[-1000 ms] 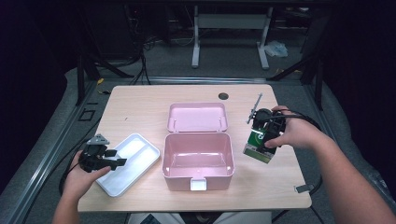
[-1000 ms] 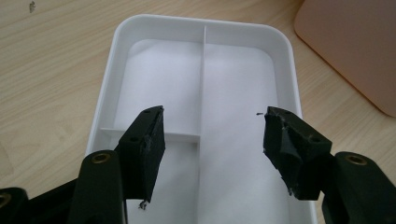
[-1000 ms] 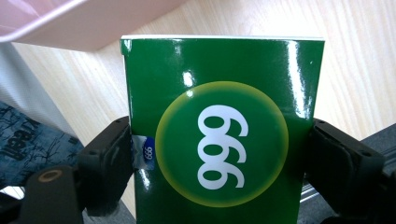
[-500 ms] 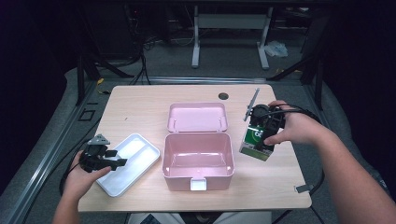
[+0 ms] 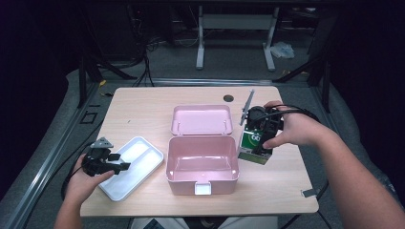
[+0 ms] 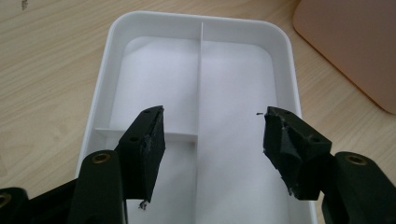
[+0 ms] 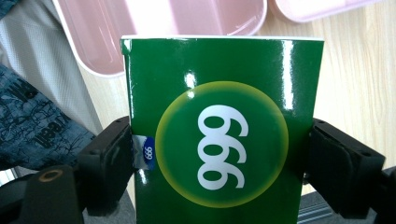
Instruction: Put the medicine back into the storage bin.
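A green box [image 5: 255,146] printed with a yellow ring and white digits is held just right of the open pink box [image 5: 202,164], lifted off the table. My right gripper [image 5: 260,129] is shut on this green box [image 7: 224,135], its jaws pressing both sides. The pink box's lid [image 5: 202,119] lies open behind it, and the inside looks empty. My left gripper [image 5: 114,164] stands open over the white divided tray [image 5: 131,167] at the left. In the left gripper view nothing sits between the jaws, and the tray [image 6: 196,93] lies below them.
The light wooden table [image 5: 143,105] has a dark round hole [image 5: 228,98] near its back edge. A small grey clip [image 5: 308,193] sits at the front right edge. Dark floor, cables and a stand's legs lie beyond the table.
My right gripper has carried the green box left and slightly up, closer to the pink box's right wall. The left gripper has stayed over the white tray.
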A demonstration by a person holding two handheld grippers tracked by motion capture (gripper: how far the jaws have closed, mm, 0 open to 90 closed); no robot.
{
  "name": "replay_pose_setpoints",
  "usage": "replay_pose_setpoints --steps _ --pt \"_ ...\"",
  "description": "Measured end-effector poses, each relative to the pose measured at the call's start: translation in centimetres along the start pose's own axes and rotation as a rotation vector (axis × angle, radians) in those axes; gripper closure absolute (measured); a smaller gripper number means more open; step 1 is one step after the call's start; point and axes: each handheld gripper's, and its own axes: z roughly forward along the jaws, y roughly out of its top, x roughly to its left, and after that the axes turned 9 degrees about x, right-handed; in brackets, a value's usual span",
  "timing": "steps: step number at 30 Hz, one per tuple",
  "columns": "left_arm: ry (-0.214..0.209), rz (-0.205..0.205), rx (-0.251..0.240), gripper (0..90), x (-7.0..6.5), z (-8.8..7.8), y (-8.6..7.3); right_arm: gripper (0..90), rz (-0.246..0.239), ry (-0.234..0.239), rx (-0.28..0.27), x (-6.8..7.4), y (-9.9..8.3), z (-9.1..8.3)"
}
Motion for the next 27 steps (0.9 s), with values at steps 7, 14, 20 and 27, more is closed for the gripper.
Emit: replay_pose_setpoints --steps 7,14,20,27 --pt "-0.001 0.000 0.000 38.9 0.0 0.0 0.0 16.3 -0.029 -0.001 0.001 0.4 1.3 -0.4" --pt "-0.002 0.005 0.001 38.9 0.0 0.0 0.0 16.4 -0.061 -0.002 -0.015 0.9 3.1 -0.9" --pt "-0.001 0.008 0.000 38.9 0.0 0.0 0.0 16.4 -0.095 -0.016 -0.019 1.5 4.8 -1.1" --pt "-0.003 0.009 -0.002 39.0 0.1 0.0 0.0 16.4 -0.136 -0.003 -0.029 2.2 6.9 -1.3"
